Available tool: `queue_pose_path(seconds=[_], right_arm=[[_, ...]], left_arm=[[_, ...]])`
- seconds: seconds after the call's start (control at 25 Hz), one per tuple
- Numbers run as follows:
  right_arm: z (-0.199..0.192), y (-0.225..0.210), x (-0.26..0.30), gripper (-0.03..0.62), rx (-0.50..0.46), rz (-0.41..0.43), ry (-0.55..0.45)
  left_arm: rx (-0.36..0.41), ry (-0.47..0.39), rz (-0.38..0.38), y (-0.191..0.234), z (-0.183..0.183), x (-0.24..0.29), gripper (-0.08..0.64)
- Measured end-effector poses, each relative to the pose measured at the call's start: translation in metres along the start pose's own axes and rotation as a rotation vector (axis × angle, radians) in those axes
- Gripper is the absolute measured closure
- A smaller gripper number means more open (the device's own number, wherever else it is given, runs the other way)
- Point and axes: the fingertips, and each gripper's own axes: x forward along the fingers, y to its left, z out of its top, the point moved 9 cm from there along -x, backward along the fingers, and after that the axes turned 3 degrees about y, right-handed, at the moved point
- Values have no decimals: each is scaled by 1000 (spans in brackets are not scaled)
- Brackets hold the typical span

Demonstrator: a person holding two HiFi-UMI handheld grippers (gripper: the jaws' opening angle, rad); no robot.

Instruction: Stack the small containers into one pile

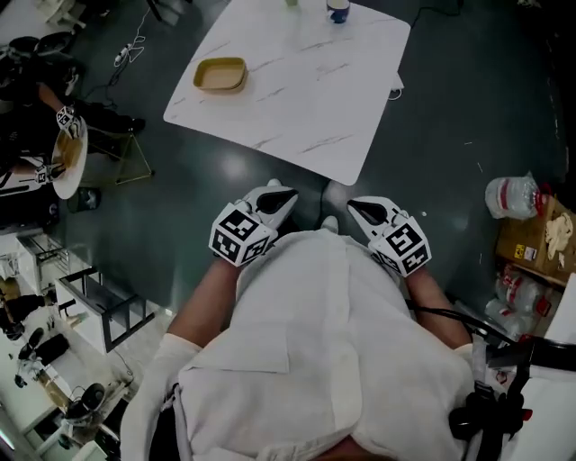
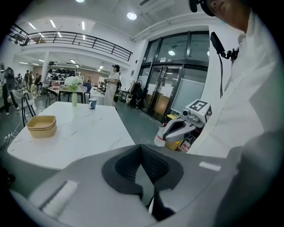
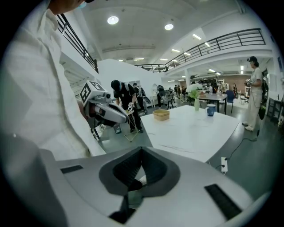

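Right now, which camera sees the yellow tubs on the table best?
The left gripper view: the yellow tubs show side-on, one nested in another. The head view sees the tubs from above, like one. The right gripper view shows the tubs small and far off.

Containers (image 1: 220, 75) on table (image 1: 306, 85) L side; cup (image 1: 338, 9) behind.
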Motion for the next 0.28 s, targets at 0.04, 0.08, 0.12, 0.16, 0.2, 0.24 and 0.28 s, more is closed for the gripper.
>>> queue_pose_path(seconds=[0.04, 0.08, 0.12, 0.16, 0.2, 0.24, 0.28], right_arm=[[2, 0, 2, 586, 0, -3, -4], [3, 0, 4, 586, 0, -9, -6], [4, 1, 5, 586, 3, -15, -6], [4, 1, 6, 586, 10, -21, -4], [5, 3, 7, 586, 17, -26, -2], [6, 4, 8, 587, 25, -32, -2], [7, 5, 9, 586, 32, -37, -2]], left_arm=[[2, 1, 1, 3, 0, -2, 552], [4, 3, -1, 7, 0, -4, 552], [5, 5, -4, 10, 0, -6, 552], [7, 9, -8, 12, -1, -7, 552], [8, 12, -13, 14, -1, -9, 552], [10, 16, -18, 16, -2, -10, 554], [12, 19, -22, 19, -2, -12, 552]])
